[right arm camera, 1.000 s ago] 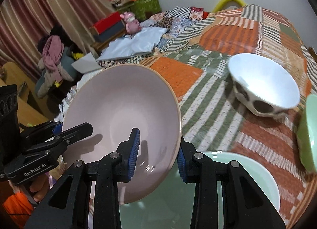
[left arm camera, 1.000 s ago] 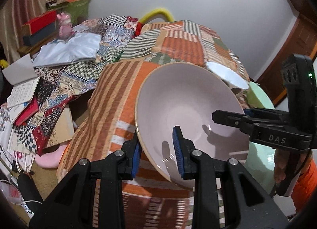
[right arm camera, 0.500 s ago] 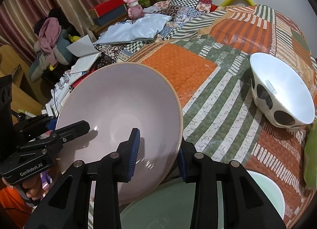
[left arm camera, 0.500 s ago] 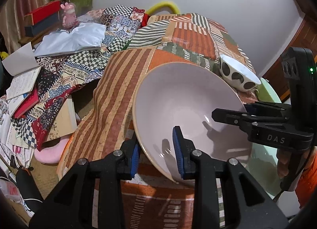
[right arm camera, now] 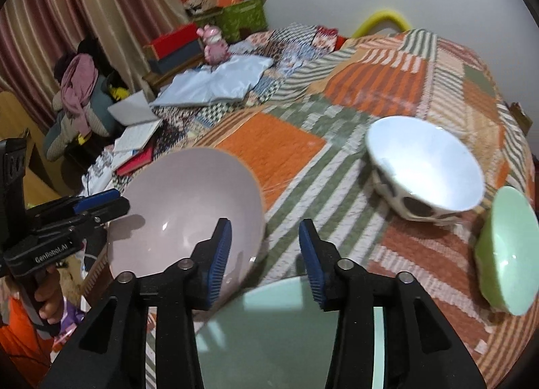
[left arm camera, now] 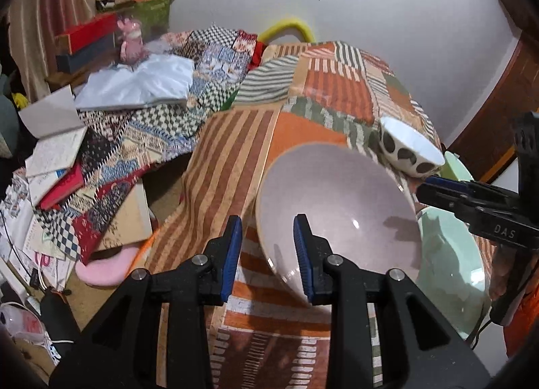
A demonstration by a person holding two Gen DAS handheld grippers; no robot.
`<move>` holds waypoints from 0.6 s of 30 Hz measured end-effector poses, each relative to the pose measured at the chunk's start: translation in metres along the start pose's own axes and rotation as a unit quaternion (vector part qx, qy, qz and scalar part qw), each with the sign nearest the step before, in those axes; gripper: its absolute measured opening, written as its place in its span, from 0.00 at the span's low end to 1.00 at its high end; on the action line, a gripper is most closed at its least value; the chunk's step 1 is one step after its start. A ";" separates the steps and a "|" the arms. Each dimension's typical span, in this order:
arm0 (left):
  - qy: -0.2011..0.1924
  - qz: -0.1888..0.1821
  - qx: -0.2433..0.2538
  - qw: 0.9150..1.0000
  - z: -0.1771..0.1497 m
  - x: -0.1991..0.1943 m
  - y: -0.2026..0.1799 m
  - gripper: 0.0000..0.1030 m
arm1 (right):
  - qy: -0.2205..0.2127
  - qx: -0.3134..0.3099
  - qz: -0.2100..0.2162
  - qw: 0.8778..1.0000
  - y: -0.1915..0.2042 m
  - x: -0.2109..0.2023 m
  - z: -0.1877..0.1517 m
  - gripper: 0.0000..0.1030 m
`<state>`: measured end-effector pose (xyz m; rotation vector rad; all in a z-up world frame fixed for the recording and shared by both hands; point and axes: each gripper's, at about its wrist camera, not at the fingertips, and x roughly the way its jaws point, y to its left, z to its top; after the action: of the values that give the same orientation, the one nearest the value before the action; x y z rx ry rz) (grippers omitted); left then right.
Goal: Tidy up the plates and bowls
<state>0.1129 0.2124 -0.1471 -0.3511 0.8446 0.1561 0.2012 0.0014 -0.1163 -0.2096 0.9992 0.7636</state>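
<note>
Left wrist view is showing your left gripper clamping its jaws on the near rim of the glossy pinkish-mauve ceramic bowl, one pad inside and one outside. The bowl is hanging tilted in the air over the patchwork quilt, partly above the big pale green glazed dish.

Meanwhile your right gripper has just been opening its jaws. The far side of the rim is sitting between them, but the pads aren't pressing on it, so the right side isn't carrying anything.

That's where I'm seeing the trouble coming:

- One pinch on a slick, sloping wall is doing all the work. I'm guessing the bowl's weight is levering against that grip, so it could be swinging down or sliding out and landing edge-first on the green dish. Chips on both, probably.
- The right gripper's inner pad is sitting inside the bowl. If you're pulling that hand away sideways, it's likely hooking the rim and yanking the bowl out of the left jaws.
- The bowl's outer side is hanging close to the quilt's edge, with books and clutter on the floor below. A slip that way is going off the side.
- The white bowl with dark spots and the small light green bowl lying tipped on its side are sitting near enough to get knocked.
</note>
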 end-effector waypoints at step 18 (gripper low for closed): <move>-0.037 -0.027 0.114 0.992 0.062 0.011 -0.105 0.62 | -0.080 0.056 -0.080 0.992 -0.072 -0.060 -0.001 0.39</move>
<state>0.1922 0.1370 -0.0925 -0.1515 0.7701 0.0219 0.2293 -0.0806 -0.0801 -0.1281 0.8590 0.5670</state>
